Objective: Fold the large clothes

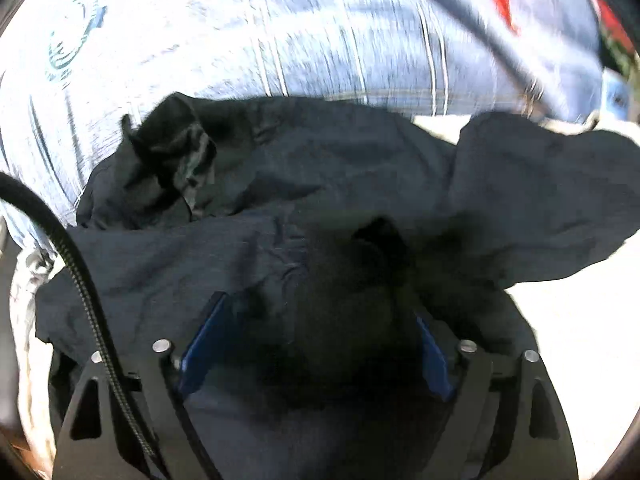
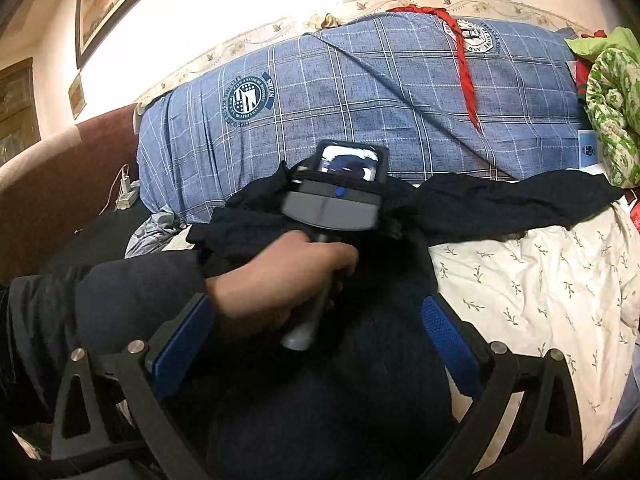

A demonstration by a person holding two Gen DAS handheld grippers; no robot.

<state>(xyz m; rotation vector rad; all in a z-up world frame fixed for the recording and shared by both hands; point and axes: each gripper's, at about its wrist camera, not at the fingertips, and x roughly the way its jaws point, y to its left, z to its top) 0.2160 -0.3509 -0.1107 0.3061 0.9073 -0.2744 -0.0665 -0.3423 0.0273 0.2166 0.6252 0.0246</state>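
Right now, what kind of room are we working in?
Most likely a bedroom: a white leaf-print bedsheet, a blue plaid quilt piled behind the dark garment, and a framed picture on the wall.

One dark garment (image 2: pixel 500 200) lies ahead of the right gripper's fingers (image 2: pixel 452 344). Two grippers (image 2: pixel 316 344) show, each with two blue pads. Beyond the fingers: one plaid quilt (image 2: pixel 360 100), one red ribbon (image 2: pixel 466 76), two round crests (image 2: pixel 246 100).

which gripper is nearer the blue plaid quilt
Left. The left gripper works the dark garment just below the quilt; the right gripper sits behind it, farther back.
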